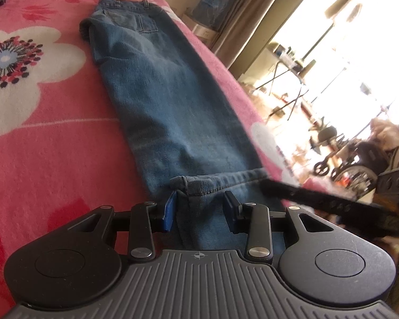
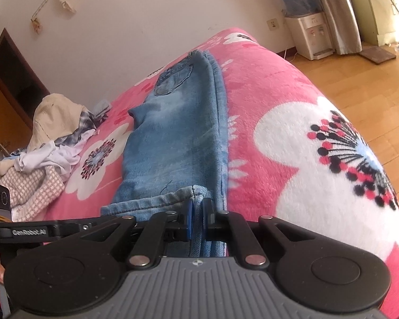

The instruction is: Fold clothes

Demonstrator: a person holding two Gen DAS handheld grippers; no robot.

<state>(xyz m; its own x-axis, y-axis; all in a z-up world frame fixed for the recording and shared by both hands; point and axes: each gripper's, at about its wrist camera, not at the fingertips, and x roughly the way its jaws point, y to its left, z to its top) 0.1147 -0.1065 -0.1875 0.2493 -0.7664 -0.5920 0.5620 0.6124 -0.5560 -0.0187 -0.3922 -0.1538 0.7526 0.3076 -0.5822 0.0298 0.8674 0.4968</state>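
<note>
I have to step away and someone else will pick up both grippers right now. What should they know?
Left gripper: open, fingers straddling the jeans hem, not pinching.
Right gripper: shut on the hem's other corner.
Jeans: lying lengthwise on the pink blanket, legs stacked one on the other, waistband at the far end.
Done: legs folded together.
Left: probably close the left gripper on the hem, then carry the hem toward the waistband. A pile of unfolded clothes waits on the bed.
</note>
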